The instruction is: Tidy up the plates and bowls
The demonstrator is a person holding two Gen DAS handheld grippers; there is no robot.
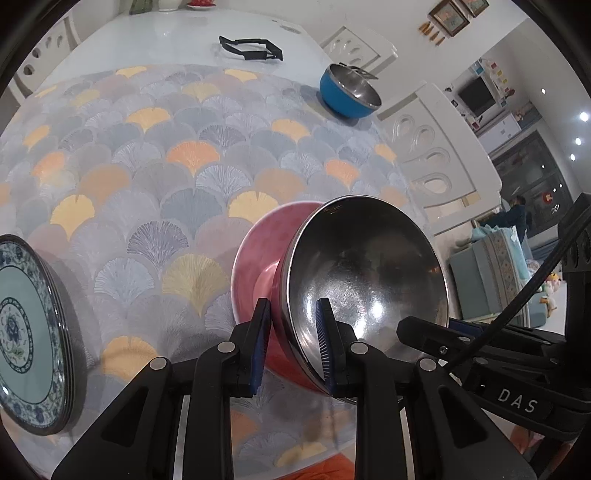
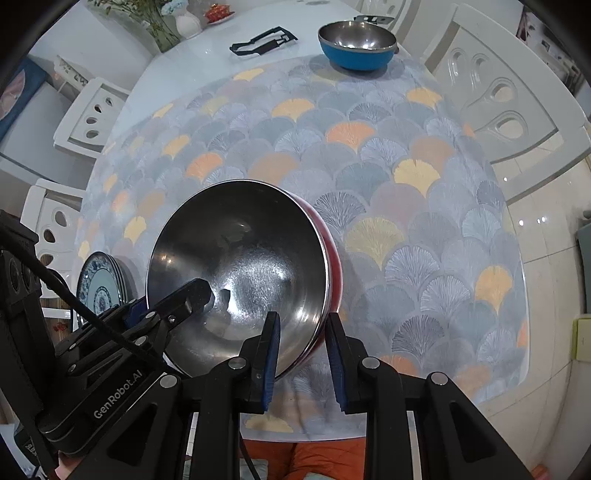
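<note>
A red bowl (image 1: 255, 258) with a steel inside (image 2: 240, 266) is held tilted above the table. My left gripper (image 1: 293, 343) is shut on its near rim. My right gripper (image 2: 301, 354) straddles the bowl's opposite rim with a small gap at the outer finger; its pads look close to the wall. A blue bowl (image 1: 349, 94) with steel inside stands at the far right of the cloth, and shows in the right wrist view (image 2: 356, 46). A stack of blue-patterned plates (image 1: 26, 332) lies at the left, also seen in the right wrist view (image 2: 99, 284).
A fan-patterned cloth (image 1: 166, 166) covers the white table (image 1: 166, 40). A black frame-like object (image 1: 251, 50) lies at the far side. White chairs (image 1: 432, 147) stand along the right edge, more on the left (image 2: 88, 118). A vase (image 2: 186, 22) stands far back.
</note>
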